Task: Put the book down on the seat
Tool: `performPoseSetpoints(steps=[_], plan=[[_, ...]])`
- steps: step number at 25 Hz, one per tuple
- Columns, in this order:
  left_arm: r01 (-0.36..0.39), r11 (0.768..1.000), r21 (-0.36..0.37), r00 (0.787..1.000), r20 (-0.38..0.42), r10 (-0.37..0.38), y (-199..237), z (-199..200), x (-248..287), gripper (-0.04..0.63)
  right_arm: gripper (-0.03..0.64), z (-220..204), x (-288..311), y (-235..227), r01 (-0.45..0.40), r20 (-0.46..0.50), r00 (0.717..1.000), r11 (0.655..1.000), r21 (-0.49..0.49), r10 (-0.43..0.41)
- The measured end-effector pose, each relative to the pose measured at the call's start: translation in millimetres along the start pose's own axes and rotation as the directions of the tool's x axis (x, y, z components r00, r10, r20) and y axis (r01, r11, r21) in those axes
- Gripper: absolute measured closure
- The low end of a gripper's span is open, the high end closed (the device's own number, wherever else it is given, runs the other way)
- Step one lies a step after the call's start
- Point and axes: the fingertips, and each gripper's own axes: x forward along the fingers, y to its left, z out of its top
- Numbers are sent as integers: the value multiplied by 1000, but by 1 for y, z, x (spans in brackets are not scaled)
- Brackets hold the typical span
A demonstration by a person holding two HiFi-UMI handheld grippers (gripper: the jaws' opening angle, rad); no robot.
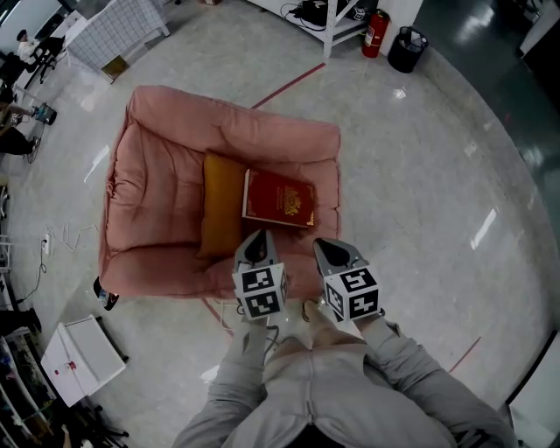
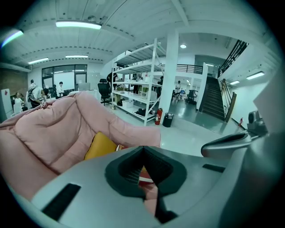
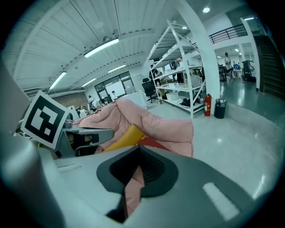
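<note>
A red book (image 1: 278, 199) with gold print lies flat on the pink cushioned seat (image 1: 166, 201), its left edge against a yellow cushion (image 1: 222, 206). My left gripper (image 1: 256, 249) hovers over the seat's front edge, just short of the book. It is shut with nothing in it. My right gripper (image 1: 337, 256) hangs beside it on the right, also shut and empty. In the left gripper view a sliver of the book (image 2: 144, 179) shows past the closed jaws, with the cushion (image 2: 100, 144) to the left. The right gripper view shows the book (image 3: 153, 143) and cushion (image 3: 127, 136) ahead.
A white box (image 1: 80, 354) stands on the floor left of the seat. A fire extinguisher (image 1: 374, 33), a black bin (image 1: 407, 48) and a white shelf rack (image 1: 331, 22) stand far behind it. Seated people (image 1: 22, 48) are at the far left.
</note>
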Motion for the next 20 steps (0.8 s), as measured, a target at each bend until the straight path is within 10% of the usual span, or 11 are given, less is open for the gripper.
performPoseSetpoints(steps=[20], plan=[[27, 1000, 5, 1000, -16, -27, 1, -10, -71, 591, 618, 12, -32, 38, -18, 50, 998, 991, -134, 25]])
